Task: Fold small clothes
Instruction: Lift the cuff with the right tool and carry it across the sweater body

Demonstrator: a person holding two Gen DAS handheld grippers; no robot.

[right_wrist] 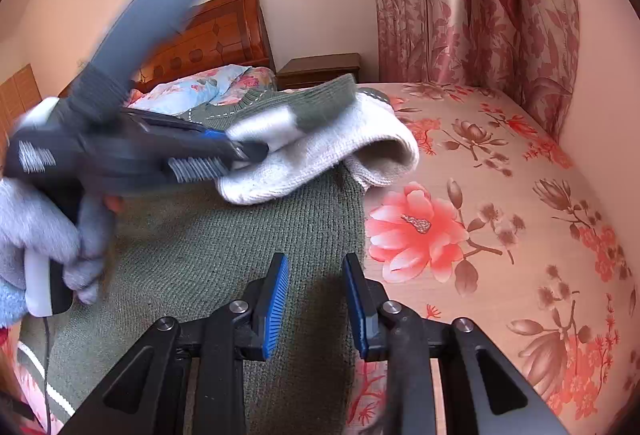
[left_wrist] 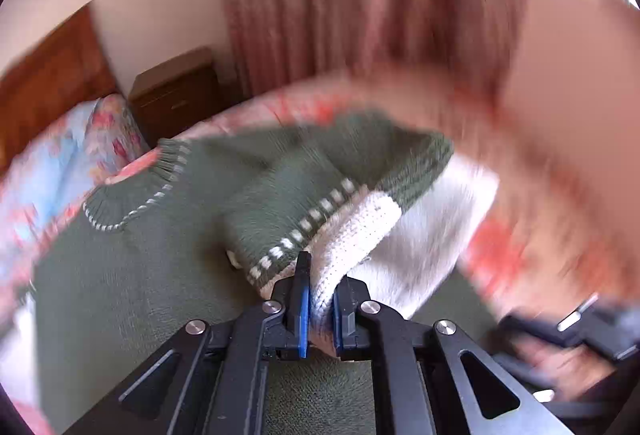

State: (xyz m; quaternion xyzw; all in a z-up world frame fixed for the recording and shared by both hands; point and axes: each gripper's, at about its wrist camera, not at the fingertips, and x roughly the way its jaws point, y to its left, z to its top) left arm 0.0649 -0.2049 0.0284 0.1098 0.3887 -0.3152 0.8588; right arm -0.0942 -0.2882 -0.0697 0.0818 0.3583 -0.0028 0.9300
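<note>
Open bedspread [right_wrist: 500,195] right of sweater [right_wrist: 224,255], left gripper [right_wrist: 256,151] seemingly crossing above

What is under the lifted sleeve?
Under the sleeve, which the left tool holds, lies the green sweater body on the flowered bedsheet. The sheet beneath the sweater is covered.

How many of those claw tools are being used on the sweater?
2. The left claw is clamped on the sweater's white cuff; the right claw hovers open above the green sweater.

both wrist cameras look steeply down, close over the shared sweater [left_wrist: 160,235] (bed [right_wrist: 500,195] beyond).
</note>
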